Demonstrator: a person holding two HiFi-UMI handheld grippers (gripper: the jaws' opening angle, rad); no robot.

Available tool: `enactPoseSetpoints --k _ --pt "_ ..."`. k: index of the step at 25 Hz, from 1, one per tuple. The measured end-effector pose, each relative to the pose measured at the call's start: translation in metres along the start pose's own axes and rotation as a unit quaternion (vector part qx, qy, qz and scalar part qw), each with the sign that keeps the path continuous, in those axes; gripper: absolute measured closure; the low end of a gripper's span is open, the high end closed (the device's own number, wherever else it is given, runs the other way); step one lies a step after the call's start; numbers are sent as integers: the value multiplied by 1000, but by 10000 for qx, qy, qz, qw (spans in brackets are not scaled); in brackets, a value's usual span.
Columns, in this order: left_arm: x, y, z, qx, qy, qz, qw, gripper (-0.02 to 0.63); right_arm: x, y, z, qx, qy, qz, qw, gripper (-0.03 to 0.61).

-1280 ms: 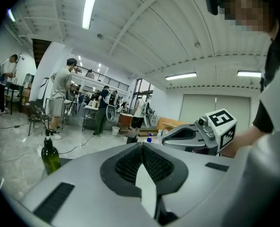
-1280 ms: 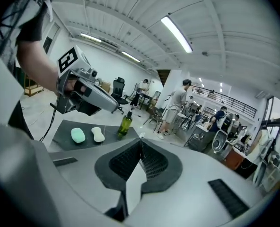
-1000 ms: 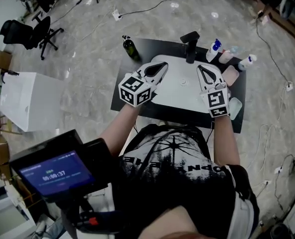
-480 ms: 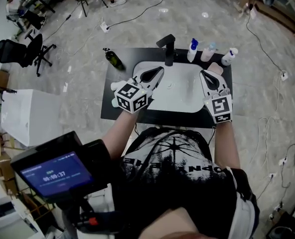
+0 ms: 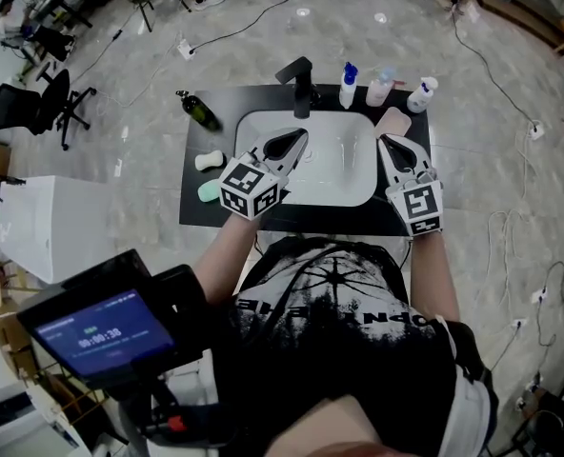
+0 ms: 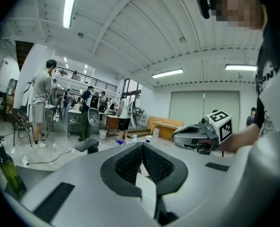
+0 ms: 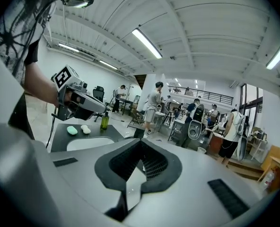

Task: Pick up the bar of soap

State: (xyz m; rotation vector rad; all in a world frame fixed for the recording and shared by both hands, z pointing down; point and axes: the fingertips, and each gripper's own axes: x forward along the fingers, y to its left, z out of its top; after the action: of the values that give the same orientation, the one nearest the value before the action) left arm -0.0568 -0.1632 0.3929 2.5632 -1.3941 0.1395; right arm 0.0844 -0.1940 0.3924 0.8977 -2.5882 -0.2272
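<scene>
The soap sits on the black table, left of the white sink. There are two bars: a white bar and, just nearer you, a mint-green bar. They lie close together but apart, and nothing touches either one.

Your left hand-held gripper hangs over the left part of the sink. Its jaws are pressed together with nothing between them, and in the head view its marker cube shows just right of the mint-green bar. Your right hand-held gripper is over the sink's right side, its jaws likewise closed and empty.

A black faucet stands at the sink's far rim, with a row of three bottles to its right. A pinkish block lies just in front of the bottles. A dark green bottle stands near the table's far left corner. Cables trail across the pale floor around the table, and people stand at benches in the background.
</scene>
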Motion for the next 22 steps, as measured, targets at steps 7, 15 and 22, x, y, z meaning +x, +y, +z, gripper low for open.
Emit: enactPoseSetpoints --k 7,15,22 --pt "5 -5 3 -49 -51 17 10000 601 1 5 2 -102 -38 163 9998 565" --pt "9 -9 4 -30 -88 29 10000 601 3 5 0 -201 -25 241 9995 566" --pt "6 -6 10 -23 -93 35 9999 601 7 7 7 -224 -40 250 9994 566"
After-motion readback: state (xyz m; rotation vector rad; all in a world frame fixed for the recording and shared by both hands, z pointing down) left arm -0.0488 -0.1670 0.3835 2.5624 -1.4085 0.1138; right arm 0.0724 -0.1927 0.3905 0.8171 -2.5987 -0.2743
